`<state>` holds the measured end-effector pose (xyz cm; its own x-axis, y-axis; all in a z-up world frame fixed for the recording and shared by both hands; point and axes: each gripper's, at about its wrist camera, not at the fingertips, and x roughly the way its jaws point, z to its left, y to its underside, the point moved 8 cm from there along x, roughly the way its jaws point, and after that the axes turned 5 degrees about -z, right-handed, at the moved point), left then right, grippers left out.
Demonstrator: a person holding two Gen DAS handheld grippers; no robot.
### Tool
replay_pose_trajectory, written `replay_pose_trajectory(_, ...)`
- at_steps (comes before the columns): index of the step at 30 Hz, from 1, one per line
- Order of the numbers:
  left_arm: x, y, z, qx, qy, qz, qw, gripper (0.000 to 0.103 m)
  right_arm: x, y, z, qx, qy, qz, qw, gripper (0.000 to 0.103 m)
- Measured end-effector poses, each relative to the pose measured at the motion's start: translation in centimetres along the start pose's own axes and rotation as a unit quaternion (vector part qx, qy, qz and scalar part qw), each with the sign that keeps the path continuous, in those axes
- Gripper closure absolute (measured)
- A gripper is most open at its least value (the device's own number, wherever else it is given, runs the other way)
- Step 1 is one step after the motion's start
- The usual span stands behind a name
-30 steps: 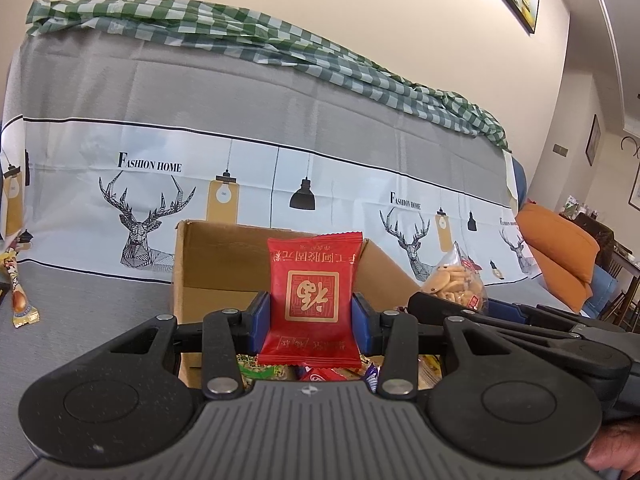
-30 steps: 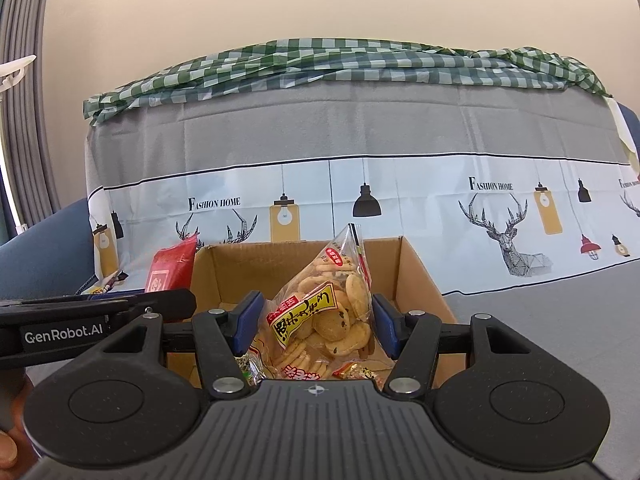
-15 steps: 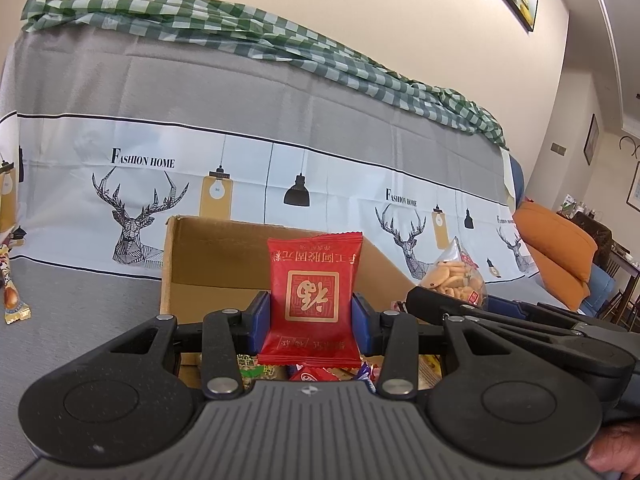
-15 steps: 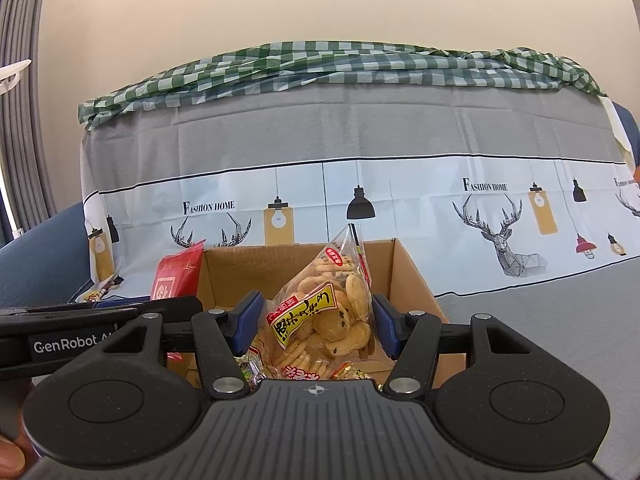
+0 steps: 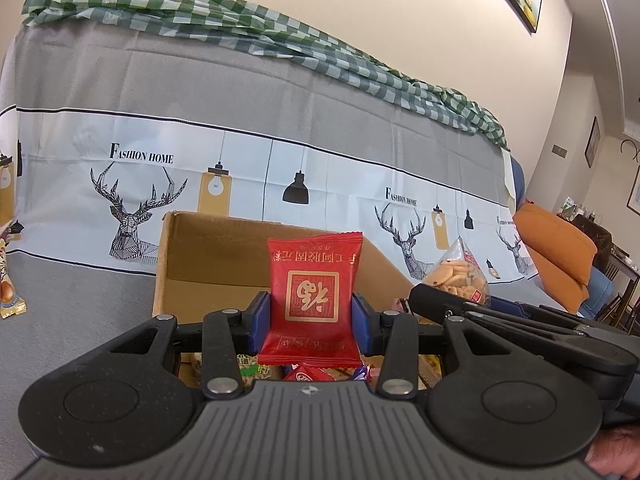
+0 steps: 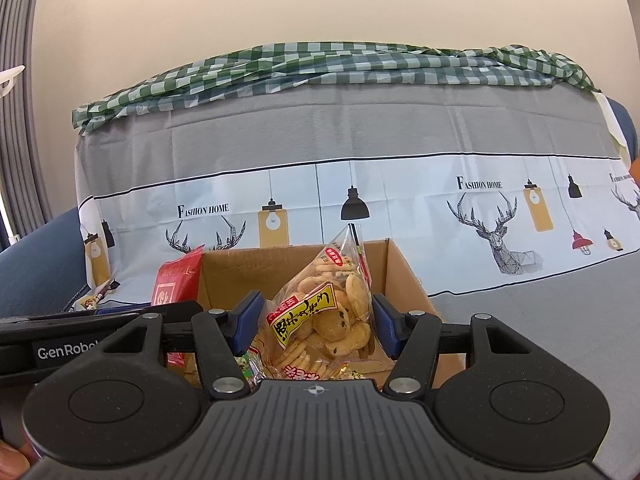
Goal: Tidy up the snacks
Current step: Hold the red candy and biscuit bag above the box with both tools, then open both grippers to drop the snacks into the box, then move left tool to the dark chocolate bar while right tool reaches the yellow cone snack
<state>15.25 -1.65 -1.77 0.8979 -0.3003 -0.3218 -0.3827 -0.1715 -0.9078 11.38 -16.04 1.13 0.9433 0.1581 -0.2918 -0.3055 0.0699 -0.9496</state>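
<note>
Left gripper (image 5: 313, 322): blue pads part-way closed, pressing both side edges of the red snack packet (image 5: 314, 300); seen from the other camera as a black arm entering at the left edge
Red snack packet: square foil sachet with a gold emblem, held upright with its print upside down, raised above the open cardboard box (image 5: 208, 256); also visible in the right wrist view (image 6: 176, 282), just left of the box's left wall
Right gripper (image 6: 316, 326): blue pads set about half-way apart, clamped on the lower body of the biscuit bag (image 6: 324, 312)
Biscuit bag: clear triangular pouch of small round biscuits with a yellow label, tip pointing up, held over the box interior; in the left wrist view it shows at the right (image 5: 460, 276), beyond the right gripper's black body
Cardboard box: flaps open, standing on the grey cloth (image 6: 560, 320); its floor holds several loose wrapped snacks (image 5: 308, 374), partly hidden by the grippers
Stray packet (image 5: 8, 296): a wrapped snack lying on the cloth at the far left, well apart from the box
Backdrop: sofa draped in a cover printed with stags and lamps (image 5: 136, 208), a green check cloth (image 6: 320, 64) along its top
Person: part of a hand (image 5: 612, 452) at the lower right corner
</note>
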Motion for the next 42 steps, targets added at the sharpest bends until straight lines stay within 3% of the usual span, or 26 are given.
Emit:
replay_pose_trajectory(10,0.3,0.3,0.0,-0.007,-0.003,0.011,0.9999,0.056,0.1,0.0,0.0,0.0,0.0,0.0,1.0,0.042)
replay_pose_trajectory(18,0.4,0.3,1.2,-0.016,-0.029,0.018,0.9993,0.044,0.8,0.5,-0.5,0.01,0.013,0.021,1.0,0.027)
replay_pose_trajectory(23,-0.1,-0.1,2.1,-0.019,-0.041,0.013,0.9989,0.044,1.1,0.4,0.1,0.009,0.014,0.018,1.0,0.026)
replay_pose_trajectory(37,-3.8,-2.3,8.3,-0.047,-0.097,-0.014,0.9941,0.044,1.2,-0.3,4.5,0.018,0.0,0.005,1.0,0.026)
replay_pose_trajectory(40,-4.5,-2.7,10.2,-0.068,-0.108,-0.018,0.9917,0.048,1.0,-0.6,6.0,0.033,0.001,-0.007,0.999,0.028)
replay_pose_trajectory(42,-4.9,-3.0,11.5,-0.079,-0.119,-0.022,0.9895,0.062,0.8,-0.7,7.0,0.037,-0.002,-0.016,0.999,0.039)
